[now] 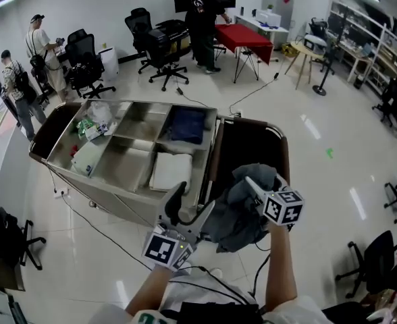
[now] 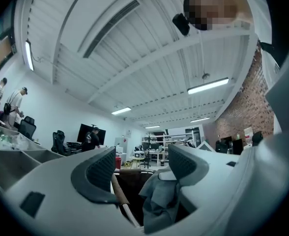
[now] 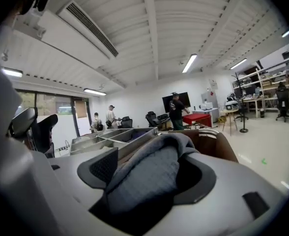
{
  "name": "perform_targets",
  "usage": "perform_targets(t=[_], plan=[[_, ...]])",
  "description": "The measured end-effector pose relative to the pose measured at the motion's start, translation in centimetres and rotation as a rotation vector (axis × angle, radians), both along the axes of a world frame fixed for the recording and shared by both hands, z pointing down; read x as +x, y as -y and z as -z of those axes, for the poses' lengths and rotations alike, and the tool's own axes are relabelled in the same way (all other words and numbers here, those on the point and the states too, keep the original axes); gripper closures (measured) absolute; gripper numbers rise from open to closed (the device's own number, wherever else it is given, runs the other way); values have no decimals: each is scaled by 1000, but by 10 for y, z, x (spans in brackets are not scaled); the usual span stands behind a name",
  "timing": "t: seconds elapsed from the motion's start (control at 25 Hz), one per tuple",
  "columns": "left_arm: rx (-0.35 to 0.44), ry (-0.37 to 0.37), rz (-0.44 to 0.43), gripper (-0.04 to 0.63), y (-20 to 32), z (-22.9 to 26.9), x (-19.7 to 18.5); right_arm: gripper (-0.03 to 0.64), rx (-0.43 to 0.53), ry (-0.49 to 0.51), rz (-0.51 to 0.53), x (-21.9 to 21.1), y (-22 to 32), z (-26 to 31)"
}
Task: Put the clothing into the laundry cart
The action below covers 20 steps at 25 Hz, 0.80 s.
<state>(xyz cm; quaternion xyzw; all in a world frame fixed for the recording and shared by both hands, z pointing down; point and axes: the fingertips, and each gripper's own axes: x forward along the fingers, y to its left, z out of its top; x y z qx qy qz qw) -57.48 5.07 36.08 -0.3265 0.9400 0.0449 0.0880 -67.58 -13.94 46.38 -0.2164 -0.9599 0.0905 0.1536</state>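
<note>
While over the dark brown fabric laundry cart (image 1: 247,144), our crumpled grey cloth garment (image 1: 233,211) sits bunched.
It lies between our right gripper's (image 3: 149,177) parted jaws; our left gripper (image 2: 140,167) stands open, empty, just beside.

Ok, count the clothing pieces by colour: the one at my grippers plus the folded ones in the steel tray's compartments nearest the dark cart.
Grey: 1, the grey garment over the laundry cart
Dark blue: 1, the dark blue folded piece
White: 1, the white folded piece
Total: 3
</note>
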Motion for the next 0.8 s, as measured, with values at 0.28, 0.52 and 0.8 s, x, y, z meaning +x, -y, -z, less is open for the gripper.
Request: perform_targets(t=[0.28,0.52,0.8], plan=[[11,-23,-59,275,5,-9,-17,181,69,-133,19,-17,6,-25],[17,-25,-78,275,3,-9,-23,158,65,-28,-86,-59,23,-6],[24,-40,-90,275,-5,-11,-27,160,247,-283,297,-24,-35,-59]])
